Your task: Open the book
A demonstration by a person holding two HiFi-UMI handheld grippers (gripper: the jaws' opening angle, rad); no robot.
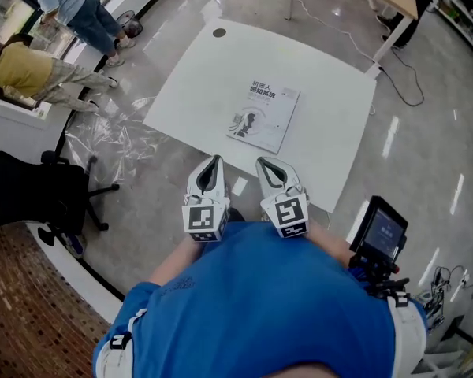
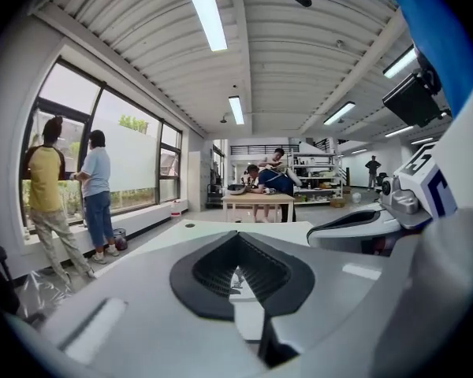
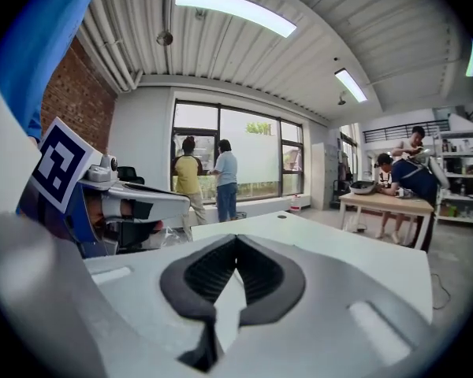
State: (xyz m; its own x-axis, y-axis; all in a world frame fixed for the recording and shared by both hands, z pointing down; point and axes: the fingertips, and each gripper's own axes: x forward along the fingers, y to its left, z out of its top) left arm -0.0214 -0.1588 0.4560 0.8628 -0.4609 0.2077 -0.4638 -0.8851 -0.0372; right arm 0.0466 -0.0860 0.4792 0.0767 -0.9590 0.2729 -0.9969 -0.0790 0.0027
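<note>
Head view: high, steeply down onto bench (image 1: 331, 124), well off; gripper views: low, roughly level, facing far across that bench; all three share its top.

The book (image 1: 262, 116) lies on the table (image 1: 197, 85), ahead of the left gripper (image 1: 214, 161) and right gripper (image 1: 262, 163).

A closed book (image 1: 262, 117) lies flat near the middle of the white table (image 1: 195, 85).

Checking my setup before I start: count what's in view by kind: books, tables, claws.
Book: 1
White table: 1
Claws: 2, the left claw and the right claw, both shut and empty
Total: 4
</note>
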